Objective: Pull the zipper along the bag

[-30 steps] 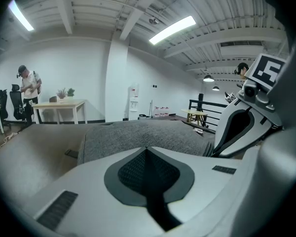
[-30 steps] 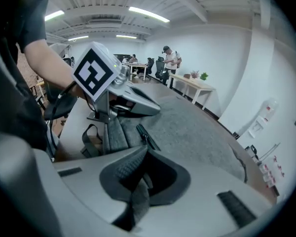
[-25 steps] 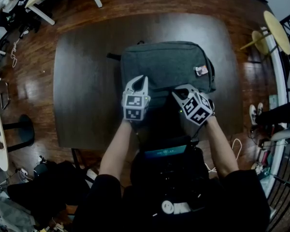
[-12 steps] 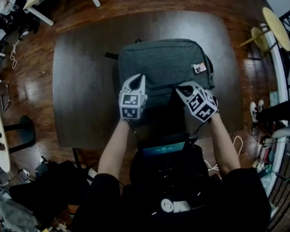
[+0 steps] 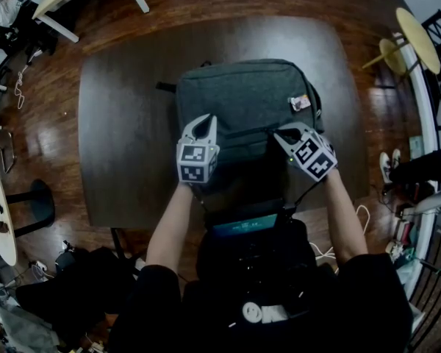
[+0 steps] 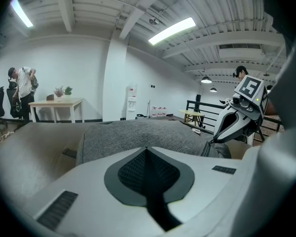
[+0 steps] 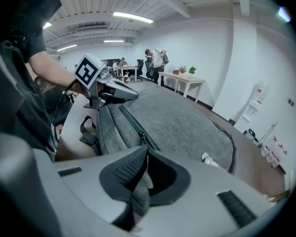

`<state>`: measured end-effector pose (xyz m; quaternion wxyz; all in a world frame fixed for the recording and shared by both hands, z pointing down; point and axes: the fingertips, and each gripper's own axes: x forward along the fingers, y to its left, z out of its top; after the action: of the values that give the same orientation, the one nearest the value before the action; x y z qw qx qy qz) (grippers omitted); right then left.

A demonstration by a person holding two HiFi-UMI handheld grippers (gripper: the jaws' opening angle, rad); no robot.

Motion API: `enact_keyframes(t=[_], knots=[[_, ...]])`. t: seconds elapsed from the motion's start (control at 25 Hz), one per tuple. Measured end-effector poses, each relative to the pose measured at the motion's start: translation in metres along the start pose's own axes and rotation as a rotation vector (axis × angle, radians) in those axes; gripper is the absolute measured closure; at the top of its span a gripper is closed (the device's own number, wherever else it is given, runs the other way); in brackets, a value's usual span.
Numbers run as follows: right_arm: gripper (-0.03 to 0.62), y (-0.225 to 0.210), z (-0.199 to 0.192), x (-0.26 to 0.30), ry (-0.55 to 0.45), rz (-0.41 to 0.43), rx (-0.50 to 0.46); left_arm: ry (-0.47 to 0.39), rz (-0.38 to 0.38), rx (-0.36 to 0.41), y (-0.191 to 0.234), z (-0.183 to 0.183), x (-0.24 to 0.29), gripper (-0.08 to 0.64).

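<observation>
Grey bag [image 5: 246, 98] lay flat at centre of dark table [image 5: 125, 123], front edge toward person. Left gripper [image 5: 204, 121] rested at bag's near-left edge, jaws pressed together, nothing seen between them. Right gripper [image 5: 281, 132] sat at near-right part of bag, jaws clamped on grey fabric pull tab [image 7: 138, 189]. Zipper slider [image 7: 143, 135] lay just ahead of the jaws, zipper track [image 7: 128, 118] running on toward left gripper.

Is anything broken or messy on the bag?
Nothing looks broken or messy. The gray bag lies flat on the table, its zipper runs straight, and the right gripper pinches a gray fabric tab.
</observation>
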<state>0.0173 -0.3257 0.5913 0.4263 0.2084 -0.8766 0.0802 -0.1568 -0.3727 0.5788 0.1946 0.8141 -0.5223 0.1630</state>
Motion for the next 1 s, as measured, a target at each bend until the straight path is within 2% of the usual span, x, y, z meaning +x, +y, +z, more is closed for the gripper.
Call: enact_keyframes(t=[0.48,0.68,0.76,0.88,0.96,1.0], knots=[[0.575,-0.017,-0.022,-0.009,0.006,-0.034,0.044,-0.019,-0.005,0.012,-0.002,0.005,-0.002,0.558],[0.574,-0.022,-0.027,-0.008,0.012,-0.04,0.037,0.0,-0.012,0.002,-0.002,0.0,-0.002,0.558],[0.574,-0.029,-0.037,-0.008,0.051,-0.072,0.033,0.001,-0.013,0.005,-0.001,-0.001,-0.001,0.558],[0.591,-0.055,-0.079,-0.02,0.164,-0.166,0.048,-0.004,-0.011,0.01,0.0,0.001,0.0,0.558],[0.591,-0.061,-0.088,-0.033,0.148,-0.176,0.108,-0.009,-0.011,0.012,0.002,0.001,-0.001,0.558],[0.591,-0.061,-0.087,-0.036,0.147,-0.183,0.102,-0.008,-0.011,0.009,0.003,0.001,-0.001,0.558]])
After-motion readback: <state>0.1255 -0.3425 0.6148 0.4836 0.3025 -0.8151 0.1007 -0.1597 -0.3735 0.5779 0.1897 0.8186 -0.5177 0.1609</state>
